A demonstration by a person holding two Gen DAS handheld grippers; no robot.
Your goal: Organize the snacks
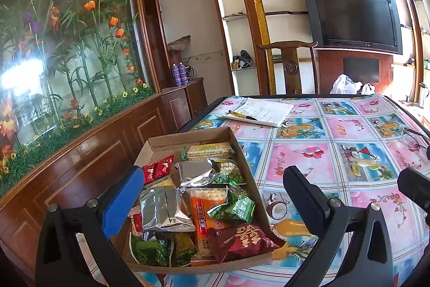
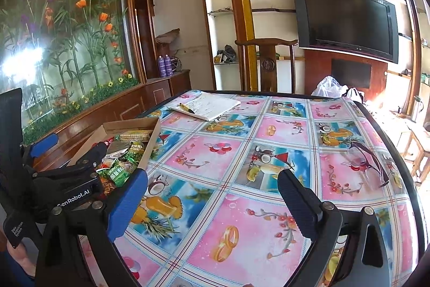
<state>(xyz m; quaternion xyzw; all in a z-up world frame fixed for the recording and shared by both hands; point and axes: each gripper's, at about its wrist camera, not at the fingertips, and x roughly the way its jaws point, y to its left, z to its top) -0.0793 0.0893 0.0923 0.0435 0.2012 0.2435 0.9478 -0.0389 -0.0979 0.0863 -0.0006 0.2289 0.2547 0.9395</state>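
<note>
Snack packets [image 1: 188, 206] (light, crinkly, slippery foil) are seen heaped in a cardboard tray [image 1: 243, 152] beneath the wide-open left gripper [image 1: 212, 195]; crimped edges are judged best pinched.

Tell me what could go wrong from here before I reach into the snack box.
1. The cardboard box sits near the table's left edge; a push from the open left gripper could slide it off.
2. Packets are heaped loosely; the maroon packet overlaps the near rim and may spill when neighbours are pulled.
3. Glasses lie near the open right gripper; a sweep could knock them.
</note>
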